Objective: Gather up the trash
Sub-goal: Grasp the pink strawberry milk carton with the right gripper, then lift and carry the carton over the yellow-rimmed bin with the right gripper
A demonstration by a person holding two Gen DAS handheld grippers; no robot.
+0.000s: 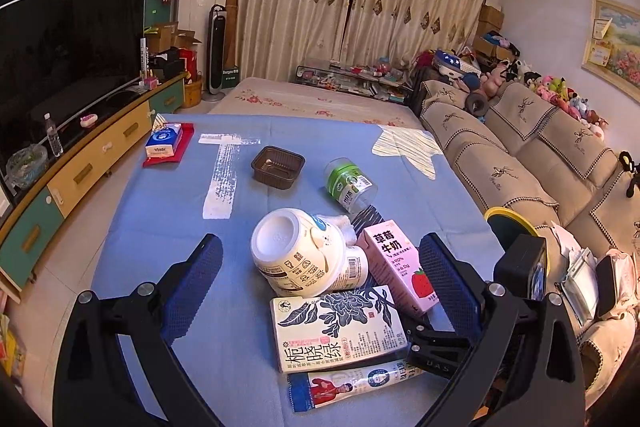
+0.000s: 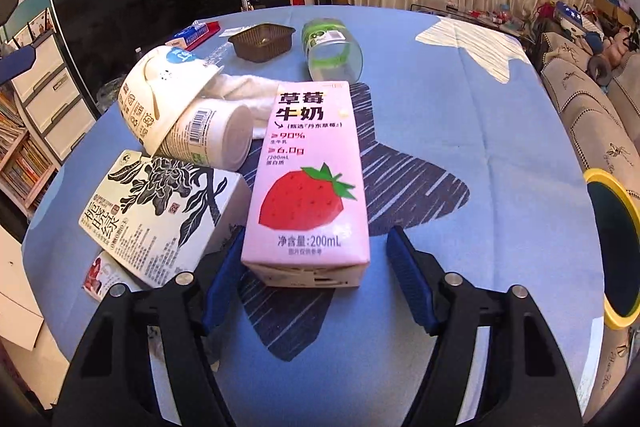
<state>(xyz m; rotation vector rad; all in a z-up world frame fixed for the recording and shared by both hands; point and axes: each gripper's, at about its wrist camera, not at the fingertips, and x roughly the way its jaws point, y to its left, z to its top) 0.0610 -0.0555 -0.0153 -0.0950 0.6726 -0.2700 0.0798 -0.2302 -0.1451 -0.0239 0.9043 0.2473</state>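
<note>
A pink strawberry milk carton (image 2: 310, 179) lies on the blue tablecloth (image 2: 460, 115). It sits between the fingers of my right gripper (image 2: 316, 231), which is open: the left pad is close to the carton's corner and the right pad stands apart. Left of it are a floral tea carton (image 2: 160, 211), a paper bowl (image 2: 160, 95) over a paper cup (image 2: 208, 139), and a crumpled tissue (image 2: 256, 91). My left gripper (image 1: 320, 238) hangs open above the same pile, around the bowl (image 1: 296, 251) and tea carton (image 1: 336, 327), touching nothing. A snack wrapper (image 1: 352, 385) lies nearest.
Farther back on the cloth are a brown plastic tray (image 1: 278, 167), a clear jar with a green lid (image 1: 350, 185) on its side, and a tissue pack (image 1: 164, 143). A yellow-rimmed bin (image 2: 600, 179) stands at the table's right edge by the sofa (image 1: 520, 163). A TV cabinet (image 1: 100, 155) runs along the left.
</note>
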